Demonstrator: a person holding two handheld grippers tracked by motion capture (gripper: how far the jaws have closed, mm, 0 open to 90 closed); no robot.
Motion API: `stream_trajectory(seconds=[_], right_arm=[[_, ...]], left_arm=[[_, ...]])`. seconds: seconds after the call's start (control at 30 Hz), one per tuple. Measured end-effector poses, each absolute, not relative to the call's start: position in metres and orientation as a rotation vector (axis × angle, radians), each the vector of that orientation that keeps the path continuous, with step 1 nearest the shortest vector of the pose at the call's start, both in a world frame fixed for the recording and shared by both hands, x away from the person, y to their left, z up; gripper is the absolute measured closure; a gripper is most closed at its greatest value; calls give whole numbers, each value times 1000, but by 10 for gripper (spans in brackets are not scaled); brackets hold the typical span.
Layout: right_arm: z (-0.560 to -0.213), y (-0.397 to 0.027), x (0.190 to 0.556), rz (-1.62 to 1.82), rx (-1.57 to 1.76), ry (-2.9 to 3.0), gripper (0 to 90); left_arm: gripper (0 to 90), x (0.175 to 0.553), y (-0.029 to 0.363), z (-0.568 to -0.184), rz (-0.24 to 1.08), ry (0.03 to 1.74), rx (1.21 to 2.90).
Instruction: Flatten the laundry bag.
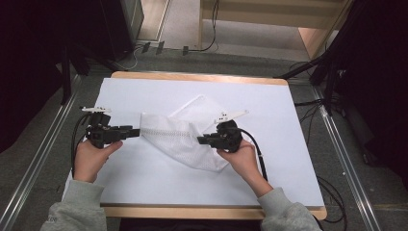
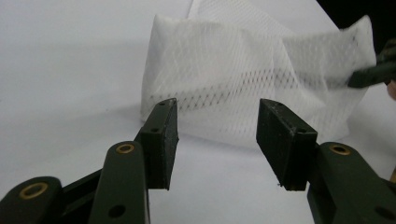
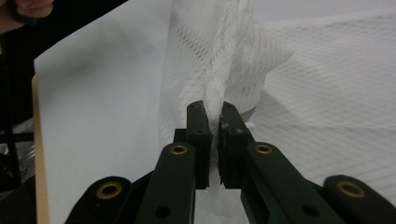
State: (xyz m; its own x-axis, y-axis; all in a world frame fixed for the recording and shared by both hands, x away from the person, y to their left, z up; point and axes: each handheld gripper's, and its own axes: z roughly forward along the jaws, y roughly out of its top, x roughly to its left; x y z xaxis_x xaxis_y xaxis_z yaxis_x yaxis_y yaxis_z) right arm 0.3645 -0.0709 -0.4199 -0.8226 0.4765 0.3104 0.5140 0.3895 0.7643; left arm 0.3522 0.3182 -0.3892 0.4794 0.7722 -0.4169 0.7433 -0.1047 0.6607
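White mesh bag lies mid-bench on white sheet, part lifted. Right gripper clenched on a bunched fold of mesh. Left gripper released, jaws apart, nothing between, just short of bag's left edge.

One white mesh bag, two tongs, left and right, one table

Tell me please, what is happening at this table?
A person works on a white mesh bag that lies on a white-covered table, with a tool in each hand. The right tool is shut on a fold of the mesh and lifts it. The left tool is open at the bag's left edge, holding nothing.
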Motion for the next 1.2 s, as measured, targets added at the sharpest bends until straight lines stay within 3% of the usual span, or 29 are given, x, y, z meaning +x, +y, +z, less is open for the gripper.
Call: stream_trajectory(seconds=[0.67, 0.73, 0.97, 1.2], right_arm=[[-437, -50, 283, -1367, -776, -2612, 864], [-437, -49, 278, -1351, -765, -2614, 847], [-425, -63, 269, -1403, -790, -2642, 619], [-418, -86, 271, -1453, -892, -2641, 657]], left_arm=[[470, 379, 314, -374, 68, 1201, 1915], [469, 382, 316, -375, 69, 1201, 1919], [467, 390, 318, -377, 51, 1210, 1901], [467, 398, 310, -381, 36, 1184, 1925]])
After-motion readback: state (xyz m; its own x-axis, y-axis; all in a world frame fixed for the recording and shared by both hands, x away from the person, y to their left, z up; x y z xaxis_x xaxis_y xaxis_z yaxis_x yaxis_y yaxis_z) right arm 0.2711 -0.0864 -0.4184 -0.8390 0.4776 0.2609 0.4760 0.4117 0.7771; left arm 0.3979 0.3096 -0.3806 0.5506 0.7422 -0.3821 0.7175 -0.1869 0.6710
